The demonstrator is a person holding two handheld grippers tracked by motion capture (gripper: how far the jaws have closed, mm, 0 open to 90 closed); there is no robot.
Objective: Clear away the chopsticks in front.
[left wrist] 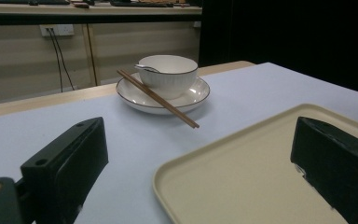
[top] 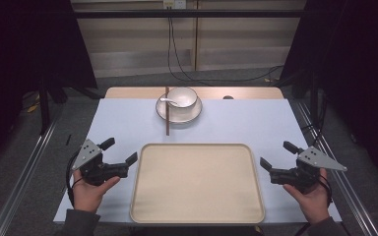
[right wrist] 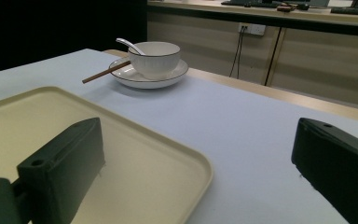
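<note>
The cream tray (top: 197, 183) lies between the two grippers, its short edges just beside each. The left gripper (top: 119, 152) and right gripper (top: 278, 155) both gape wide, holding and touching nothing. Beyond them, past the tray, a white bowl (top: 182, 97) with a spoon (top: 168, 101) sits on a plate (top: 192, 114); chopsticks (top: 167, 112) rest across its rim.
</note>
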